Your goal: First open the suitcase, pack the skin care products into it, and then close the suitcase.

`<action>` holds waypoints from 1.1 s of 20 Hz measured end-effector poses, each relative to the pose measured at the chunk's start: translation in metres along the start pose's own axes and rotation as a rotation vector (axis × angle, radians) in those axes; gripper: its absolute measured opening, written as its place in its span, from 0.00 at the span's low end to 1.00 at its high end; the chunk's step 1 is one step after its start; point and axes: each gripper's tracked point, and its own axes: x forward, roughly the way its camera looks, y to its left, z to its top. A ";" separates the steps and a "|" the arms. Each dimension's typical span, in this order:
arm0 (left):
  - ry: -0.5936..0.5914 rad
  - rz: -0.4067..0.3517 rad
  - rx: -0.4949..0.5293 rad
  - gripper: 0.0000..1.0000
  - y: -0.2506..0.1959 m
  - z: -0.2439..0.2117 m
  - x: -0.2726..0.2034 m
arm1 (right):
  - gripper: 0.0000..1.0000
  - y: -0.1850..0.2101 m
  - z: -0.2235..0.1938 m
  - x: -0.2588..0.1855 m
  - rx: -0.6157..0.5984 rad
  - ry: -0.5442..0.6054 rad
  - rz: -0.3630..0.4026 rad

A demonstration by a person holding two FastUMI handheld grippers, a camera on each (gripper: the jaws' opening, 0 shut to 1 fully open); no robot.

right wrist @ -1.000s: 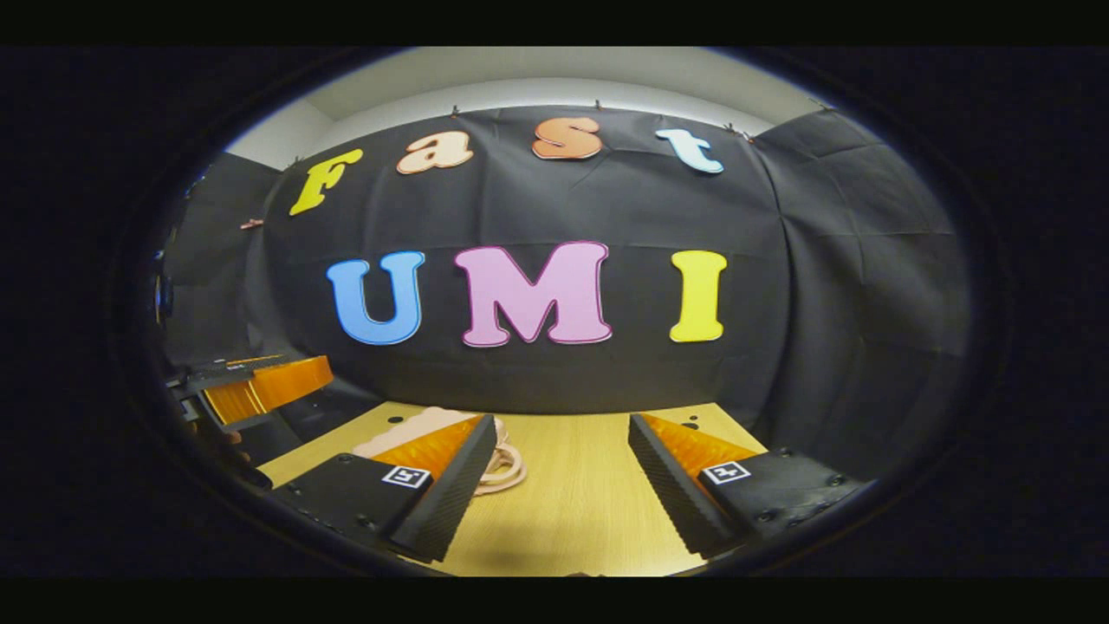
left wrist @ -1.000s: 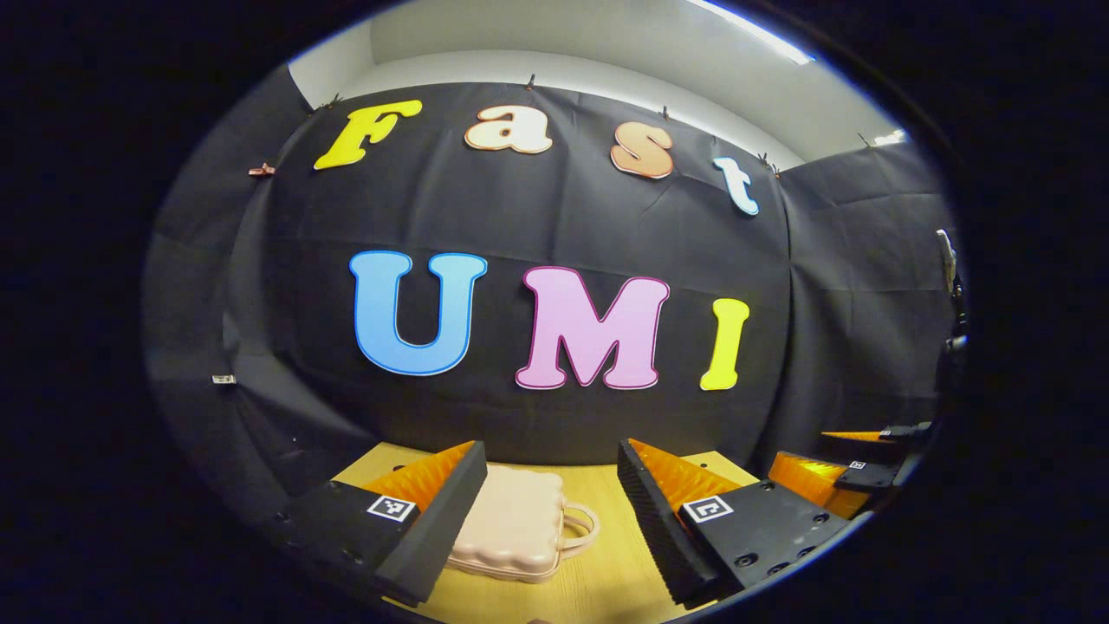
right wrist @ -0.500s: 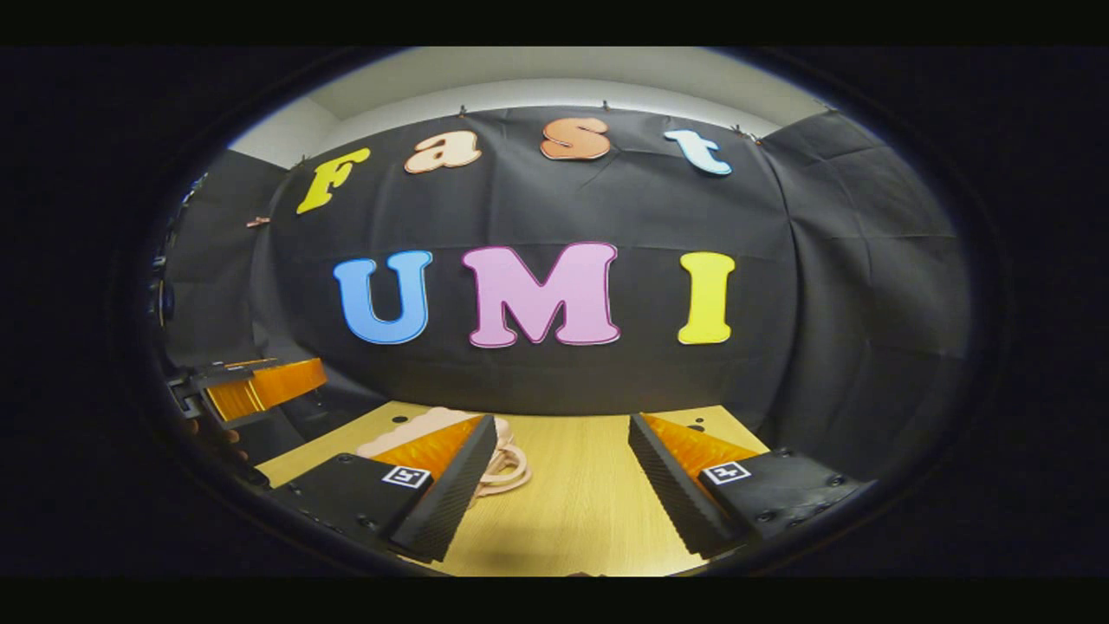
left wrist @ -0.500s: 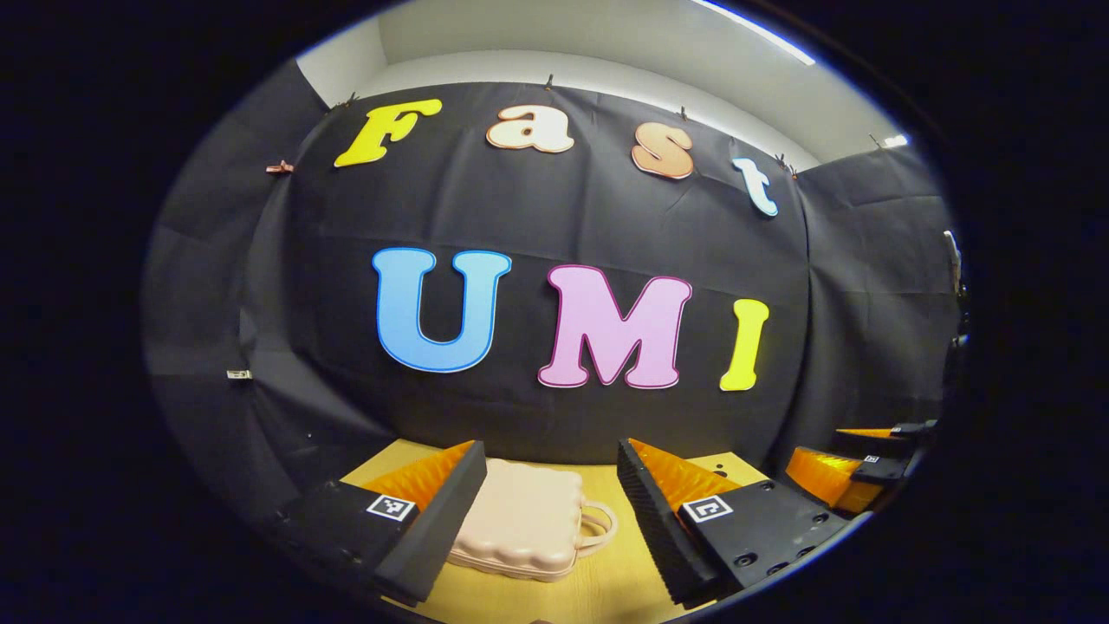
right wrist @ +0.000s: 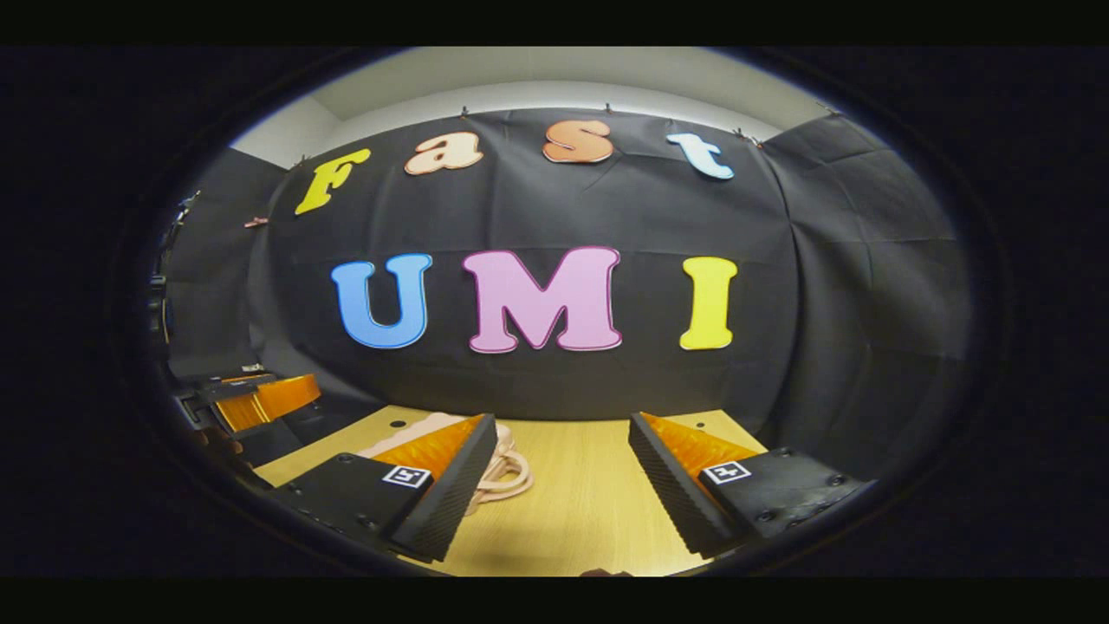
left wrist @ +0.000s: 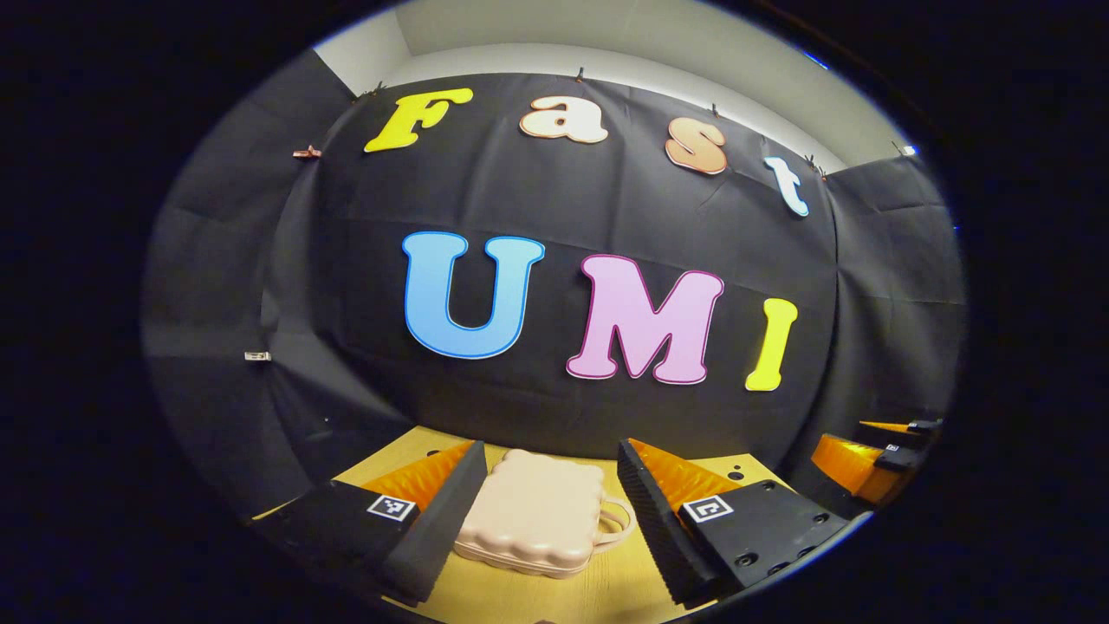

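Observation:
A small pale pink suitcase (left wrist: 535, 511) with a scalloped edge lies flat and closed on the wooden table (left wrist: 606, 589), its handle pointing right. My left gripper (left wrist: 552, 472) hovers open in front of it, the case showing between the fingers. In the right gripper view my right gripper (right wrist: 561, 442) is open above bare table (right wrist: 572, 503), and the suitcase (right wrist: 502, 468) peeks out from behind its left finger. The left gripper (right wrist: 260, 399) shows at the far left of that view; the right gripper (left wrist: 853, 455) shows at the far right of the left gripper view.
Black cloth walls close the booth behind and on both sides of the table. Small dark holes (right wrist: 690, 425) mark the tabletop near its back edge. Bare wood lies to the right of the suitcase.
The left gripper view has swung so the suitcase moved from beside the left finger to between both fingers and looks a little nearer. The right gripper barely shifted.

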 end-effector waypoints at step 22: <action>0.021 0.002 0.087 0.96 0.016 0.013 -0.013 | 0.97 0.022 0.002 0.020 -0.002 0.042 0.024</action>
